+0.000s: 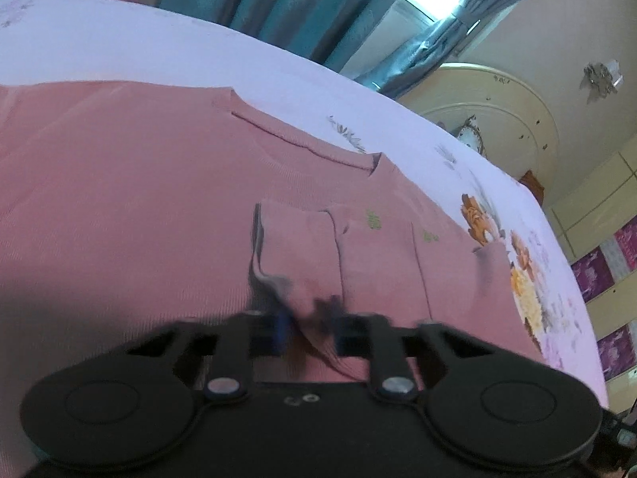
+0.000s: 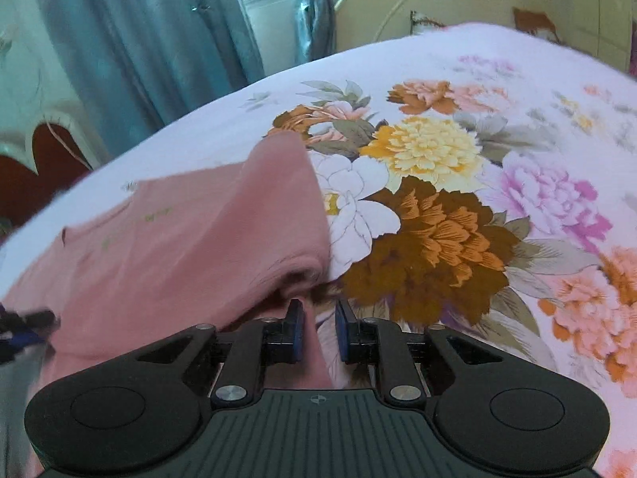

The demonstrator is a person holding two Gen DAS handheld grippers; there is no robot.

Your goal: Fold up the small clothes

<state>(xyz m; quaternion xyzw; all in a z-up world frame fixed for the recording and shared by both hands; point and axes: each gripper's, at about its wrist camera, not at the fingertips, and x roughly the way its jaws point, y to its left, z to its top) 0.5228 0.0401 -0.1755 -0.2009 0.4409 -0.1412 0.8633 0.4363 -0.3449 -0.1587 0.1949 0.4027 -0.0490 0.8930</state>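
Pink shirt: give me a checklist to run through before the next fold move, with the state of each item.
1. Left gripper has cloth: ok. A fold of the pink shirt sits pinched between its blue pads.
2. Right gripper has cloth: cannot tell. Its fingers stand slightly apart with shirt fabric between them, but a firm hold is not visible.
3. Shirt body lies flat: ok in the left wrist view, only light creases.
4. Sleeve already folded in: ok. A rolled edge of the shirt lies over its body in the right wrist view.
5. Bedsheet around the shirt free of other items: ok in what both views show.
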